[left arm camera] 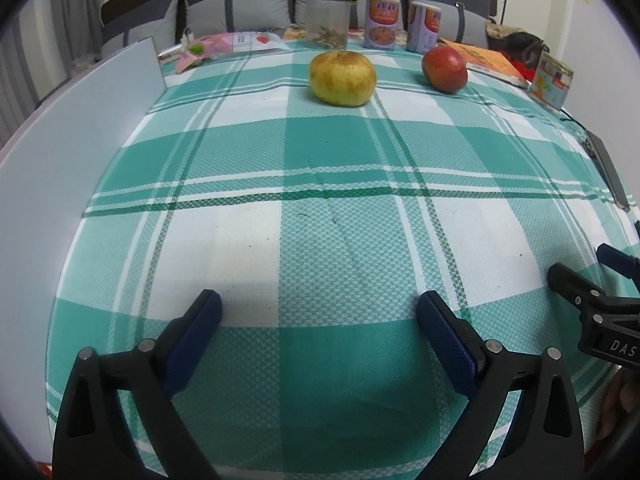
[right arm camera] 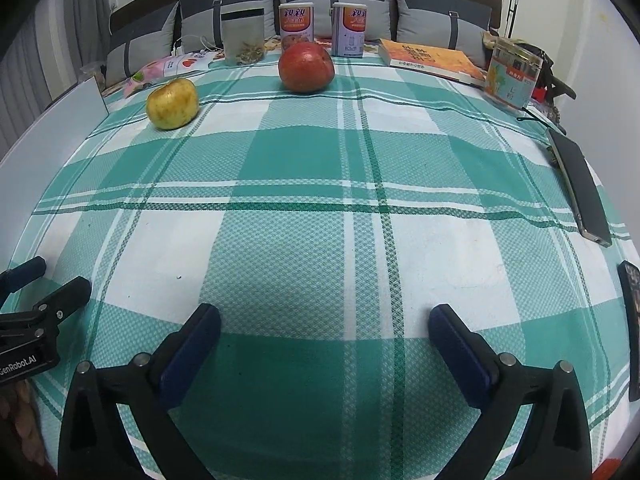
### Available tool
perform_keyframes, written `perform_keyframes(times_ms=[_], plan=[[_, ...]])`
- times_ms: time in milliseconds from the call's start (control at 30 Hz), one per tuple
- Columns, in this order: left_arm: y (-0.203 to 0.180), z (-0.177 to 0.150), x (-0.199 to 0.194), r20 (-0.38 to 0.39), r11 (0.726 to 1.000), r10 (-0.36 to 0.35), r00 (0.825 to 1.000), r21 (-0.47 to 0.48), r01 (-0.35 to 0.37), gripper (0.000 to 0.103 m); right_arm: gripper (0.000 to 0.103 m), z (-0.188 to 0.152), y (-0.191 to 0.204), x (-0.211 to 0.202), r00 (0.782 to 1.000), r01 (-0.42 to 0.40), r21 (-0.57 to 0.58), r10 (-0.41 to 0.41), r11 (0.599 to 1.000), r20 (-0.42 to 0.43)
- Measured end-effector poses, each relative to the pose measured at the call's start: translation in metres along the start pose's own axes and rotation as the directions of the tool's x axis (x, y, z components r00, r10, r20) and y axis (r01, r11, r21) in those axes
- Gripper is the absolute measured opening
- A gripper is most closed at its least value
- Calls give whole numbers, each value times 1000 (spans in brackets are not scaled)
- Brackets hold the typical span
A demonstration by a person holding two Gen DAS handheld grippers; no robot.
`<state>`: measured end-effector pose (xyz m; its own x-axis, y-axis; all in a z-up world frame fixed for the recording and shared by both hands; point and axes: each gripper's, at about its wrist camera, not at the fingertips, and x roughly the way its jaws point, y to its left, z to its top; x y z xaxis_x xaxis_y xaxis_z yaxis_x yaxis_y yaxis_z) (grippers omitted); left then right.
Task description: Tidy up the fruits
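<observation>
A yellow fruit [left arm camera: 342, 78] with brown blotches and a red fruit [left arm camera: 445, 69] sit apart on the far part of the green checked tablecloth [left arm camera: 320, 184]. They also show in the right wrist view, the yellow fruit [right arm camera: 172, 103] at left and the red fruit [right arm camera: 306, 67] at centre. My left gripper [left arm camera: 319, 308] is open and empty, low over the near cloth. My right gripper [right arm camera: 325, 322] is open and empty too. The right gripper shows at the right edge of the left wrist view [left arm camera: 580, 280]. The left gripper shows at the left edge of the right wrist view [right arm camera: 44, 284].
At the back stand a clear jar [left arm camera: 327, 20], two cans [left arm camera: 382, 22], a snack bag [left arm camera: 228, 46], an orange book [right arm camera: 432, 60] and a small tub [right arm camera: 512, 74]. A white board [left arm camera: 60, 152] lines the left. Two phones [right arm camera: 580, 188] lie at right.
</observation>
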<state>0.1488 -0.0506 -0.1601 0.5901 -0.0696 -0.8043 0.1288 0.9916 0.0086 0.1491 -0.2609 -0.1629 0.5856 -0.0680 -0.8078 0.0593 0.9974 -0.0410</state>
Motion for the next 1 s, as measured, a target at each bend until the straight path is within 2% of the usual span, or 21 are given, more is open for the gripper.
perform_keyframes(times_ms=[467, 567, 700, 767, 867, 1000], plan=[[2, 4, 1, -17, 1000, -15, 1000, 3, 15, 99, 103, 0, 0, 0, 1000, -4, 1, 4, 1000, -1], [4, 32, 7, -59, 997, -72, 996, 15, 73, 98, 103, 0, 0, 0, 1000, -4, 2, 4, 1000, -1], [8, 101, 15, -10, 997, -81, 997, -17, 80, 98, 103, 1, 1, 0, 1000, -7, 0, 7, 1000, -1], [6, 138, 30, -26, 996, -81, 996, -29, 80, 98, 103, 1, 1, 0, 1000, -8, 0, 8, 1000, -1], [-4, 179, 64, -60, 998, -37, 998, -62, 33, 98, 103, 1, 2, 1, 1000, -13, -1, 13, 1000, -1], [-5, 194, 109, -135, 989, 27, 990, -141, -47, 97, 103, 1, 3, 1, 1000, -18, -4, 18, 1000, 0]])
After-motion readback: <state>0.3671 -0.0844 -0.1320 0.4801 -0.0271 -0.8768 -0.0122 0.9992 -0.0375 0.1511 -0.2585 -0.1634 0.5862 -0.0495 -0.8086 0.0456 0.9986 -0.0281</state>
